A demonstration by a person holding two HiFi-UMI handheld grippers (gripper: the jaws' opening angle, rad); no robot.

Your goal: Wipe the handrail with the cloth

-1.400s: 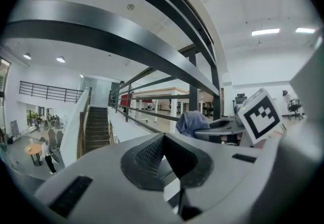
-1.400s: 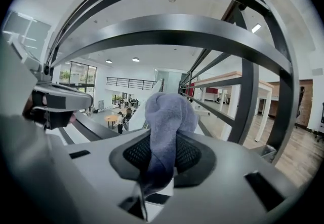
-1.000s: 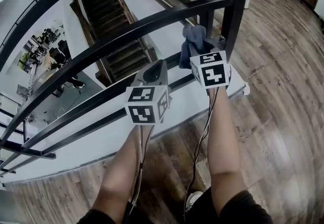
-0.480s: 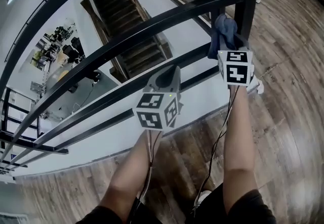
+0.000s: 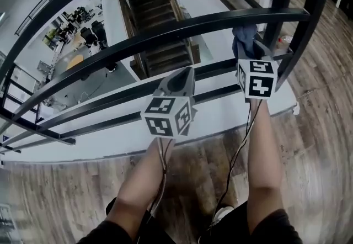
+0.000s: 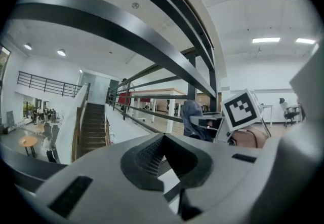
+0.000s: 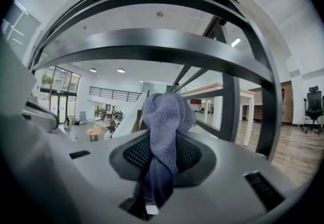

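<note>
The right gripper is clamping its jaws tight on a crumpled blue-grey cloth, which is bunching up out of the jaws just under the curved black metal handrail. Whether the cloth is touching the rail cannot be told. The left gripper is hovering lower and to the left, its jaws pressing together on nothing. Both forearms are reaching out over a brown wood-plank floor that is ending at a white ledge below the railing bars. Beyond the rail, a dark staircase is descending to a bright lower hall, where desks and chairs are standing.
</note>
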